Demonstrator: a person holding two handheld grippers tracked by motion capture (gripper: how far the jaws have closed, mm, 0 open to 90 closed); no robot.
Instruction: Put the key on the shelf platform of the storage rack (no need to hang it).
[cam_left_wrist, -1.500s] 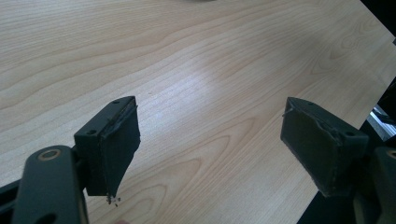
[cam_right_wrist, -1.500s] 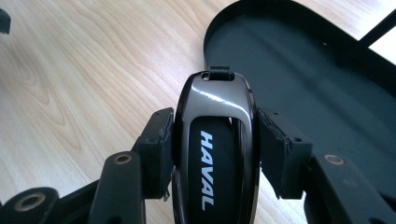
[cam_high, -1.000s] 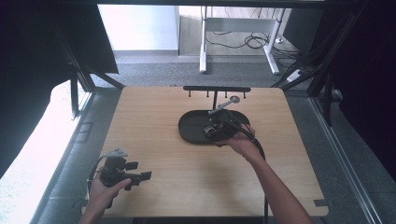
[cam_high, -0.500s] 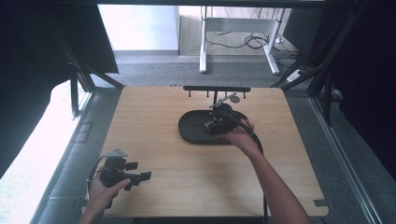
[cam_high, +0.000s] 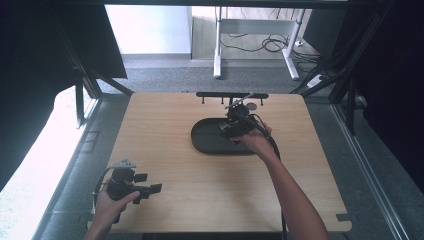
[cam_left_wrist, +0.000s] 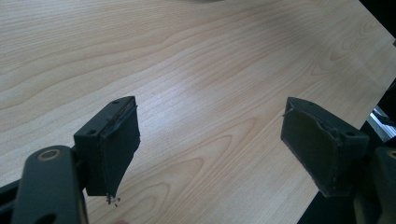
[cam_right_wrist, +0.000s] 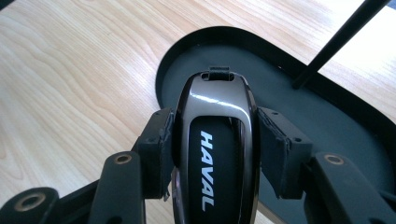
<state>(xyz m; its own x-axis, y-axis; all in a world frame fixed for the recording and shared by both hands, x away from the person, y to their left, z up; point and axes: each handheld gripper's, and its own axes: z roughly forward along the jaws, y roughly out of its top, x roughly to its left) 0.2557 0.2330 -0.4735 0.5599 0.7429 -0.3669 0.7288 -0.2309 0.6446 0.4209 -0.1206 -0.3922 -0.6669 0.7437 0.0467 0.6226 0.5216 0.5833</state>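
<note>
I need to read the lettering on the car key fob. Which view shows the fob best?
The right gripper view: the key fob sits close and sharp between the right gripper's pads, HAVAL readable. In the high view the right gripper and hand mostly cover it above the black tray. The left gripper view faces bare table.

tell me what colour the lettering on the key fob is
White, on the glossy black key fob; it reads HAVAL, clearest in the right gripper view.

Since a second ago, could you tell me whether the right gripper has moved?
Yes. The right gripper, shut on the car key, has shifted slightly toward the rack at the table's far edge, still above the black tray.
</note>
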